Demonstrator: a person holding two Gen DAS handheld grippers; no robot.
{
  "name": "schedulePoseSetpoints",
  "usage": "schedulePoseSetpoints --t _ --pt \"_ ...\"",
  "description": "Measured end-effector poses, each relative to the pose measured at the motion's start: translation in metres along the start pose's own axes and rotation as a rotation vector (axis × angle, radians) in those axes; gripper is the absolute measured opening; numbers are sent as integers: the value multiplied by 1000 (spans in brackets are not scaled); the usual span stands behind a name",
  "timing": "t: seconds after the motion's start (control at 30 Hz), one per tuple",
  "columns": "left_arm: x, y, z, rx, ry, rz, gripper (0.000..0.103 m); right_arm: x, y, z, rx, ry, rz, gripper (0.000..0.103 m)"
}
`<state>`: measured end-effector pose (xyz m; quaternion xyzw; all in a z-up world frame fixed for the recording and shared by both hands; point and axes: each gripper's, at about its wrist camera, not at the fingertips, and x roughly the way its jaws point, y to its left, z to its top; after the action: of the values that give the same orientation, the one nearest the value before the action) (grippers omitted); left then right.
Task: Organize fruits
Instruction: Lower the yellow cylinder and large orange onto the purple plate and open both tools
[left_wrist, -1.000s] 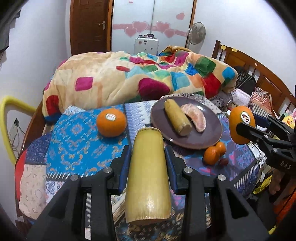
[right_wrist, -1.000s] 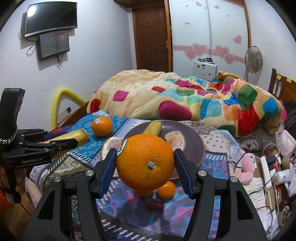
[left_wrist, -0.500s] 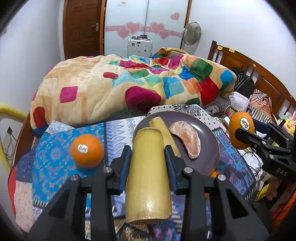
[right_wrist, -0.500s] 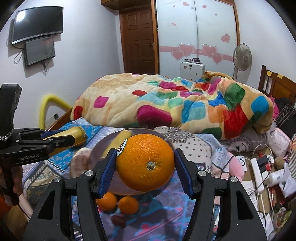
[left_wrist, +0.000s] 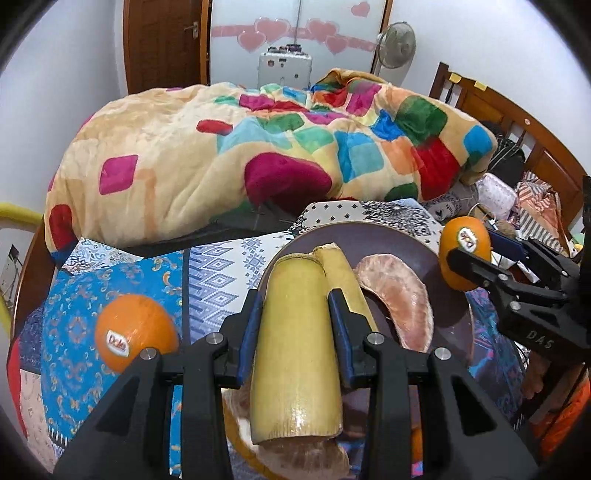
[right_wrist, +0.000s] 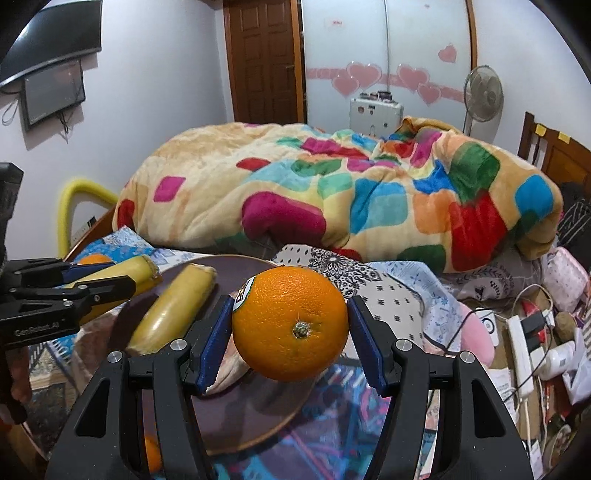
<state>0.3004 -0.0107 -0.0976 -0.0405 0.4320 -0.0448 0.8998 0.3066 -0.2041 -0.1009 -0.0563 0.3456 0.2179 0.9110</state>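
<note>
Two grippers, both loaded: left gripper (left_wrist: 295, 325) jaws clamp banana (left_wrist: 295, 354); right gripper (right_wrist: 290, 332) jaws clamp orange (right_wrist: 290, 323), plate (left_wrist: 443, 258) at 12 o'clock.

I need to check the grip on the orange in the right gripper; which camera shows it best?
The right wrist view: the orange fills the centre, stem end facing the camera, held between both blue pads of the right gripper. The left wrist view shows it only small at the right edge, partly hidden by a finger.
</note>
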Motion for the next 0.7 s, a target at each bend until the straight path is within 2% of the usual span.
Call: schedulePoseSetpoints --t 0.27,0.33,0.5,0.7 --pt "22 -2 6 -9 59 -15 37 26 6 3 -26 56 6 59" --pt "22 -6 6 -7 51 -23 36 27 8 3 -33 57 5 59" --pt "22 -8 7 0 46 -16 37 34 4 6 21 90 75 59" --pt "21 5 5 -28 60 -35 37 35 6 6 20 104 70 60"
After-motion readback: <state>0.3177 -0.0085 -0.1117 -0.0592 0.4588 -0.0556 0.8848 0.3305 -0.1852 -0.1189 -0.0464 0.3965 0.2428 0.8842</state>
